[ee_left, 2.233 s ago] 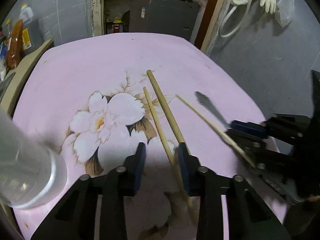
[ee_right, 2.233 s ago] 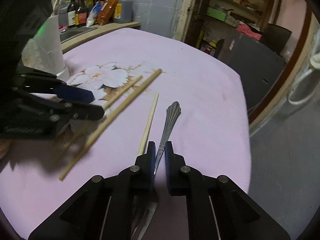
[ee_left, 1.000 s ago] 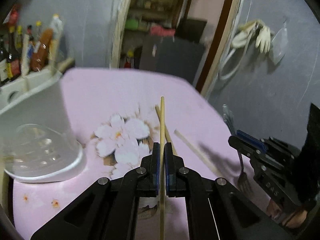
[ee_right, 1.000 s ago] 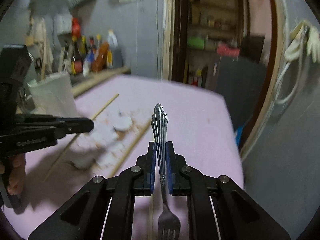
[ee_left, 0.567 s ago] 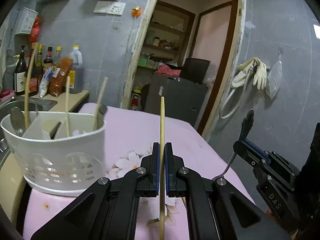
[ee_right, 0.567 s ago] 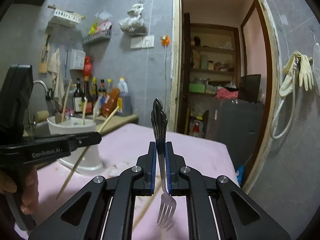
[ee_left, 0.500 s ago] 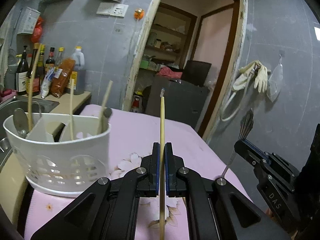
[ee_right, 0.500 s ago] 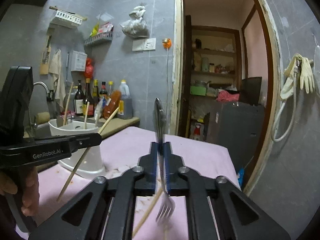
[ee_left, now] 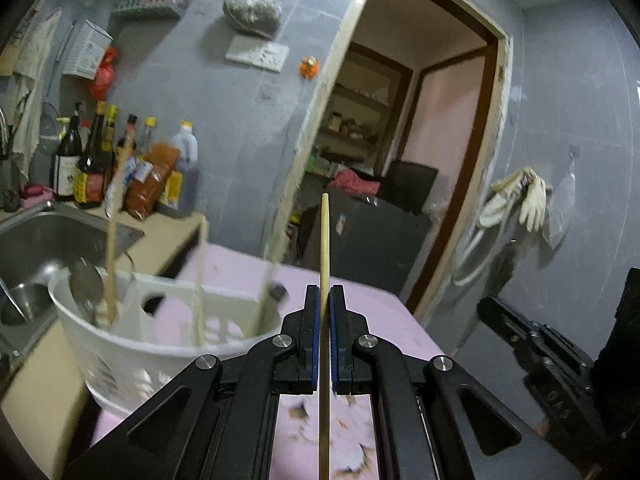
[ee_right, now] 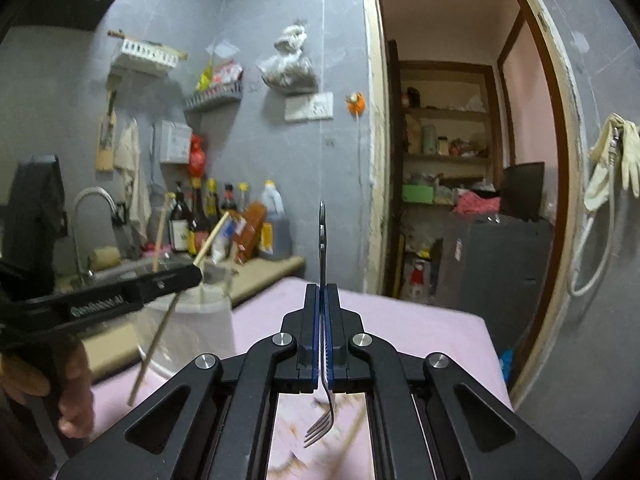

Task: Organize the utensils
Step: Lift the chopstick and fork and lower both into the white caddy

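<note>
Chopstick upright in clamped left claw; right claw grips fork, seemingly tines-down.

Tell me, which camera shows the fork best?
The right wrist view. There the fork hangs prongs-down, pinched in the right tongs, handle sticking up. In the left wrist view the right tongs appear at the far right, but the fork itself can't be made out.

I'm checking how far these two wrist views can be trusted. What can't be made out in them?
- Left wrist: utensils in the white holder are motion-blurred; their types are unclear.
- Left wrist: the chopstick runs off the bottom edge.
- Right wrist: the fork handle shows edge-on; its pattern is unreadable.
- Right wrist: the left gripper partly hides the holder.
</note>
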### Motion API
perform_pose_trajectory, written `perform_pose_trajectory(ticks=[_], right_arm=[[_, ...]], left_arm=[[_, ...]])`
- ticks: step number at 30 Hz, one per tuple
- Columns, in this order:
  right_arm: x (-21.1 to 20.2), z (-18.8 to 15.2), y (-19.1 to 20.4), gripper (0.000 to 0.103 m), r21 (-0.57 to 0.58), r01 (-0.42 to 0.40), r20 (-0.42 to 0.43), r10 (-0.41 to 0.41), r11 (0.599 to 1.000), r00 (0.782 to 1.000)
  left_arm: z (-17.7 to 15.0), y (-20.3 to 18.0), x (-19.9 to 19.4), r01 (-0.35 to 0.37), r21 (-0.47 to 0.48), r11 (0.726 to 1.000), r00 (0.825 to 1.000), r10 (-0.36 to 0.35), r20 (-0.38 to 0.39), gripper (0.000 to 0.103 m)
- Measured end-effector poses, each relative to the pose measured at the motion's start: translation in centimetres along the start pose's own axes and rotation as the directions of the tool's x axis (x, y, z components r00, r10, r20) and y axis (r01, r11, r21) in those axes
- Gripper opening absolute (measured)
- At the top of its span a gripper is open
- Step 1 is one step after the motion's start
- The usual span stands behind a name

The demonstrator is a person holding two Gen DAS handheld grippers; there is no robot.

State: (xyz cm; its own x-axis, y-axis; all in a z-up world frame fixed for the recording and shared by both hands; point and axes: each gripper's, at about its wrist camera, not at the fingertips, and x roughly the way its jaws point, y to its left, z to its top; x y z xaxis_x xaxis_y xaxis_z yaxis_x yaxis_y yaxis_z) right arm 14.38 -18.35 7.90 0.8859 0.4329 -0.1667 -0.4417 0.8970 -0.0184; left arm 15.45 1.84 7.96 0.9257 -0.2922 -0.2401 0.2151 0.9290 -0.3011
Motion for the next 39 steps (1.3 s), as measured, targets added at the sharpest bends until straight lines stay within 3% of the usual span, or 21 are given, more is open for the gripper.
perform_pose_trajectory(ticks=[6, 15, 26, 39], right_arm=[[1.4, 4.1, 1.8, 0.0, 0.012, -0.08, 0.08, 0.078, 0.997, 0.994], [4.6, 8.6, 6.1, 0.0, -0.029, -0.173, 0.139, 0.176, 0.984, 0.975], [9.5, 7.2, 8.5, 0.0, -0.003, -0.215, 0.061, 0.215, 0.977, 0.975], [12.2, 3.8, 8.7, 0.0, 0.038, -0.243, -0.056, 0.245, 0.969, 0.968]], left_arm=[[3.5, 3.9, -0.9, -0.03, -0.032, 0.999, 0.995, 0.033, 0.098, 0.002], [7.3, 10.8, -1.3, -0.135, -0.113, 0.984, 0.962, 0.157, 0.223, 0.002], [6.5, 14.5, 0.0, -0.237, -0.13, 0.963, 0.925, 0.265, 0.273, 0.002], [3.2, 13.8, 0.6, -0.293, -0.115, 0.949, 0.911, 0.314, 0.268, 0.002]])
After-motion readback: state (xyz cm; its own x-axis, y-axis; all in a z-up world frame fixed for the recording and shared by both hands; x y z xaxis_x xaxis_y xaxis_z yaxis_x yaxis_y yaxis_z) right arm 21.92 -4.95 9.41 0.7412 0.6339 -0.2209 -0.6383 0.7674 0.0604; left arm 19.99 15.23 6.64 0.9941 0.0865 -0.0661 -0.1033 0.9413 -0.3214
